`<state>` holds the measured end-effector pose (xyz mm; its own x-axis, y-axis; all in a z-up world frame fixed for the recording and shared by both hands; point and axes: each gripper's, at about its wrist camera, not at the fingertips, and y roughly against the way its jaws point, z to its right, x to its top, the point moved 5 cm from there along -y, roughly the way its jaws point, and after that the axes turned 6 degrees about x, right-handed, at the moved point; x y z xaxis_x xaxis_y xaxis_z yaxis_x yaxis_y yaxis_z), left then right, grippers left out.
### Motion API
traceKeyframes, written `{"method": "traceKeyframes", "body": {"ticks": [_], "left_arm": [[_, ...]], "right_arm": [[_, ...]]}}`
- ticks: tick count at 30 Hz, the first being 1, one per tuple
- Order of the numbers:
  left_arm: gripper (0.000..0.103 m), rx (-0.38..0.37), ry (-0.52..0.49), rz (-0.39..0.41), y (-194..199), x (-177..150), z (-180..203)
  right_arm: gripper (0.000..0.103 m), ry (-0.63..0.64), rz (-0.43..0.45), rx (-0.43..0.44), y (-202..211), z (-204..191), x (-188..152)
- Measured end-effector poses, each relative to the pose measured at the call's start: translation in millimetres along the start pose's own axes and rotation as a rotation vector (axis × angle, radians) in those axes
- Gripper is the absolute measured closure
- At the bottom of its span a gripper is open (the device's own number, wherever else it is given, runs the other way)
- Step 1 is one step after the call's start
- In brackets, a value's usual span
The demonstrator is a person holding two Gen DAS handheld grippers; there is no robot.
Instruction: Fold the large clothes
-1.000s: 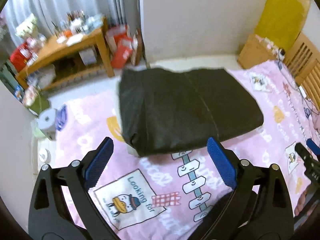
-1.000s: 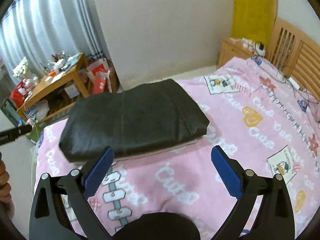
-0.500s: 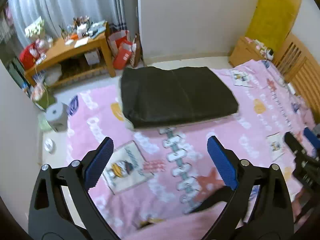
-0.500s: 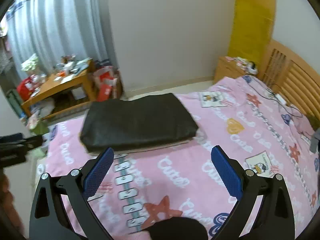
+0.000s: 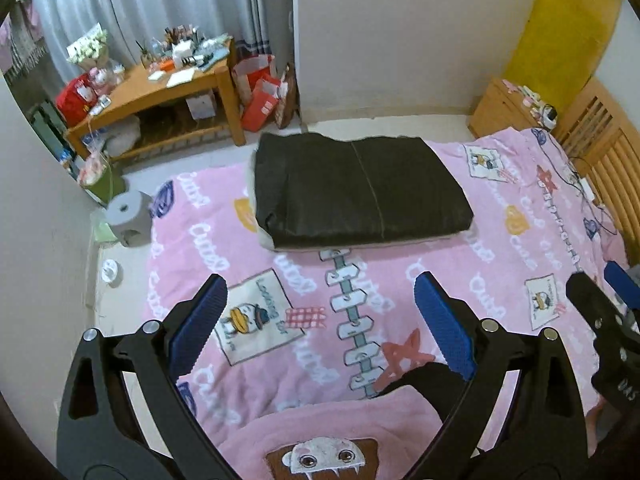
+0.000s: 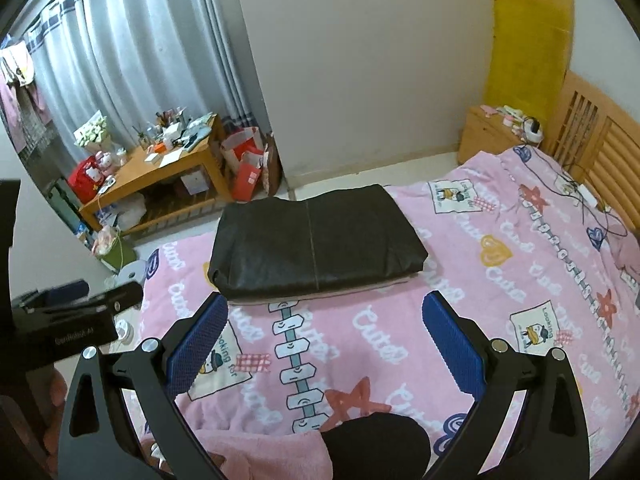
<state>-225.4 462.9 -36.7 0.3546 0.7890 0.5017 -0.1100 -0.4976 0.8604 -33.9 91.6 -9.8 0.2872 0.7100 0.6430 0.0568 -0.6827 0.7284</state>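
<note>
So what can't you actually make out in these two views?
- Folded black garment: its inner layers and type, hidden by its own top layer in both views.
- Wooden table: the clutter on it is too small to name.
- Right gripper: cut off by the left view's edge.

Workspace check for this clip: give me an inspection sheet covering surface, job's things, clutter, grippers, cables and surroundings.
Surface: pink printed blanket covering the bed, fairly flat.
Job's things: dark folded garment lying as a neat rectangle at the bed's far edge, a pale layer showing beneath it.
Clutter: pink plush fabric bunched at the near edge.
Grippers: left gripper open, holding nothing; right gripper open, holding nothing; both clear of the garment.
Cables: dark cable trailing over the blanket near the headboard.
Surroundings: crowded wooden table, red bags, grey stool, nightstand, curtains.
</note>
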Motion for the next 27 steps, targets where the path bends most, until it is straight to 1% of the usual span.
{"method": "traceKeyframes", "body": {"ticks": [4,13,17,21,27], "left_arm": [[0.01,0.013,-0.006,0.022,5,8,1],[0.011,0.048,-0.01,0.03,8,23,0],[0.01,0.063,-0.014,0.035,9,24,0],[0.01,0.057,-0.011,0.032,10,23,-1],[0.011,0.058,-0.017,0.039,13,24,1]], "right_arm": [[0.008,0.019,0.001,0.019,4,-3,6],[0.008,0.016,0.005,0.038,5,-2,16],[0.008,0.014,0.002,0.043,4,-3,16],[0.008,0.027,0.0,0.014,2,-5,16],[0.008,0.02,-0.014,0.018,-2,-6,15]]}}
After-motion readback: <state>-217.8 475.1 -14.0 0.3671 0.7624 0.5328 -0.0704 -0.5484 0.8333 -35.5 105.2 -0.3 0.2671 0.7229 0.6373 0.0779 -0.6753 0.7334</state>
